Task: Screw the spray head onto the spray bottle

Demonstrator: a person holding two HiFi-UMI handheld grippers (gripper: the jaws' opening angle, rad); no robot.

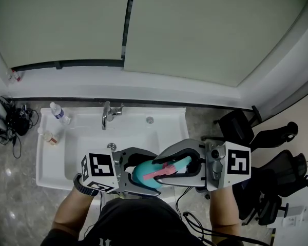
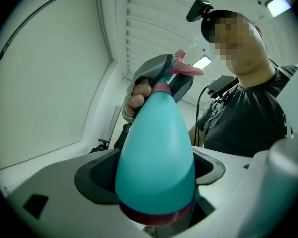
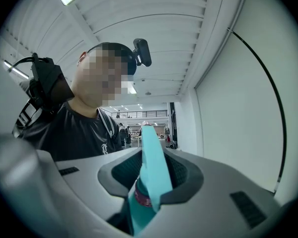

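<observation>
A teal spray bottle (image 1: 142, 173) lies tilted between my two grippers, just in front of the person's body. My left gripper (image 1: 129, 177) is shut on its wide body (image 2: 156, 152), above a dark red base band. The spray head (image 1: 170, 167), teal with a pink trigger (image 2: 188, 71) and pink collar, sits at the bottle's neck. My right gripper (image 1: 189, 168) is shut on the spray head (image 3: 150, 167), whose teal part stands up between the dark pads (image 3: 181, 175). In the left gripper view, a hand's fingers show on the right gripper (image 2: 159, 76).
A white sink (image 1: 51, 158) with a chrome faucet (image 1: 107, 115) lies just beyond the grippers. A water bottle (image 1: 58, 111) and a small bottle (image 1: 50, 137) stand on its left rim. Cables (image 1: 5, 119) lie at far left, black chairs (image 1: 277, 158) at right.
</observation>
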